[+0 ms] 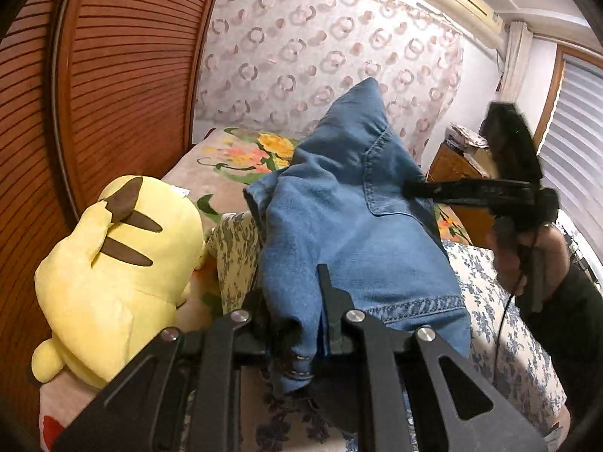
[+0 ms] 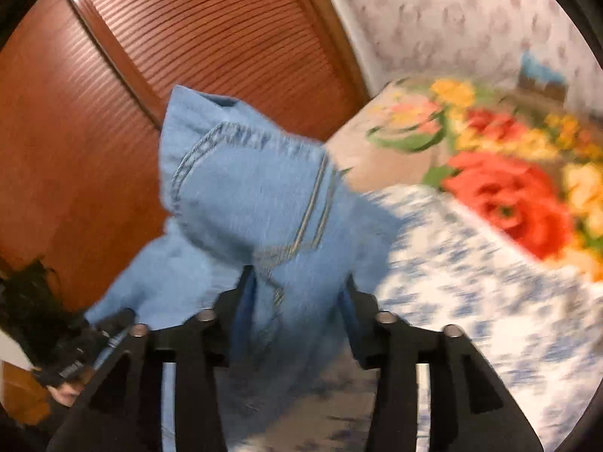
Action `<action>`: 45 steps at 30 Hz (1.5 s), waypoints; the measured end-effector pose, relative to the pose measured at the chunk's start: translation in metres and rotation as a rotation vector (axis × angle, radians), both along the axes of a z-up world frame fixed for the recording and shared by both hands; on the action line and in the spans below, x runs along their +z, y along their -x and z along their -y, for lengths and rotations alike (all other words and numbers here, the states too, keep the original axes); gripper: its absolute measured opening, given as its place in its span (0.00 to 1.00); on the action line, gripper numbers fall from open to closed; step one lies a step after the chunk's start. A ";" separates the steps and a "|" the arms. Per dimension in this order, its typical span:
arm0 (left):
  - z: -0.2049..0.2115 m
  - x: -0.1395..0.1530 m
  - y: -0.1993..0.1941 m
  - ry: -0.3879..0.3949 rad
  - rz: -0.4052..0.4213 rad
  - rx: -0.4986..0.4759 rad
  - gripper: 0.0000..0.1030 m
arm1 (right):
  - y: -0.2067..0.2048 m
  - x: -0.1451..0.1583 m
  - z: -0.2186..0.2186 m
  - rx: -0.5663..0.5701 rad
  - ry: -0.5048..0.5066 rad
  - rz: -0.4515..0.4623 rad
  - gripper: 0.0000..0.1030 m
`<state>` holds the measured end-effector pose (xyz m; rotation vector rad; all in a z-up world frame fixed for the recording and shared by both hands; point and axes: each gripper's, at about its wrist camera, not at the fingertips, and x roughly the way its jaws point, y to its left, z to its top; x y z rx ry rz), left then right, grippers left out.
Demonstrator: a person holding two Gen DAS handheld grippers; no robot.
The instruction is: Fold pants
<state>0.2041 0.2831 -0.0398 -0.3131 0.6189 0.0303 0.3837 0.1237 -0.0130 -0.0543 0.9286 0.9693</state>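
Louvred wooden doors (image 1: 113, 75) line one side of the bedroom, with a patterned curtain (image 1: 320, 49) behind the bed (image 1: 508, 339). On the bed lie a white cover with blue flowers and, further back, a blanket (image 2: 508, 188) printed with large red and yellow flowers. The jeans (image 1: 339, 207) are lifted off the bed and hang in the air between the two claws, with one corner of the denim peaking upward in front of the curtain. The left claw (image 1: 297, 301) is clamped on a bunched fold of the jeans; denim fills the gap between its fingers and drapes down over them. The right claw (image 2: 297, 286) is likewise closed on denim in its own view, with a stitched pocket (image 2: 245, 188) rising just above its fingers (image 2: 245, 293). The left wrist view shows the right claw from the side, gripping the jeans at the pocket edge, with the right hand (image 1: 527, 256) around its handle and a black cable hanging below. The right wrist view is motion-blurred, and the left hand is only partly visible at its lower left edge. A yellow plush toy (image 1: 120, 271) with brown stripes lies on the bed near the doors, just beside the hanging jeans but apart from them. An air conditioner (image 1: 463, 3) is mounted high on the wall, and a blind (image 1: 576, 143) covers the window.
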 end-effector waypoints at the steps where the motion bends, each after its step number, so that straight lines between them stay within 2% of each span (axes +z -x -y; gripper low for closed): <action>1: 0.000 0.000 0.000 0.000 -0.001 0.001 0.14 | 0.002 0.006 0.004 -0.015 0.010 0.046 0.47; 4: 0.001 0.004 0.000 -0.008 0.000 0.002 0.14 | 0.021 0.029 0.006 -0.030 -0.002 0.233 0.47; 6: 0.002 0.003 0.000 -0.012 -0.002 0.003 0.14 | 0.027 0.040 -0.001 -0.006 -0.032 0.281 0.34; 7: 0.002 0.002 -0.002 -0.017 -0.005 0.005 0.14 | 0.031 0.046 -0.008 0.036 -0.075 0.282 0.27; 9: 0.003 0.001 -0.002 -0.031 -0.008 0.006 0.15 | 0.040 0.048 -0.028 0.102 -0.080 0.295 0.24; 12: 0.005 -0.005 -0.001 -0.052 -0.033 0.014 0.15 | 0.035 0.031 -0.059 0.109 0.006 0.314 0.20; 14: 0.003 -0.012 0.000 -0.048 -0.049 0.021 0.15 | 0.017 0.011 -0.078 0.080 0.073 0.316 0.20; 15: 0.002 -0.014 0.000 -0.044 -0.049 0.022 0.15 | 0.006 -0.003 -0.085 0.073 0.110 0.289 0.20; 17: 0.002 -0.015 0.002 -0.037 -0.046 0.018 0.15 | -0.010 -0.035 -0.094 0.078 0.185 0.178 0.20; 18: 0.003 -0.015 0.002 -0.040 -0.041 0.012 0.16 | -0.010 -0.037 -0.093 0.070 0.183 0.199 0.20; 19: 0.005 -0.014 0.003 -0.051 -0.040 0.011 0.16 | -0.002 -0.033 -0.085 0.051 0.151 0.236 0.20; 24: 0.012 0.003 0.011 -0.112 -0.046 0.032 0.22 | 0.031 -0.003 -0.043 -0.021 0.075 0.278 0.20; 27: 0.021 0.019 0.029 -0.166 -0.023 0.047 0.30 | 0.062 0.019 -0.006 -0.057 0.052 0.315 0.20; 30: 0.031 0.033 0.045 -0.184 -0.001 0.054 0.39 | 0.096 0.031 0.041 -0.115 0.026 0.319 0.20; 31: 0.037 0.039 0.052 -0.191 0.014 0.051 0.42 | 0.107 0.034 0.057 -0.135 0.022 0.323 0.20; 36: 0.073 0.060 0.077 -0.225 0.067 0.012 0.46 | 0.160 0.045 0.122 -0.227 0.026 0.360 0.21; 40: 0.110 0.074 0.095 -0.229 0.122 -0.038 0.59 | 0.198 0.058 0.167 -0.289 0.023 0.386 0.22; 45: 0.160 0.088 0.110 -0.231 0.163 -0.099 0.60 | 0.245 0.075 0.217 -0.386 0.018 0.440 0.29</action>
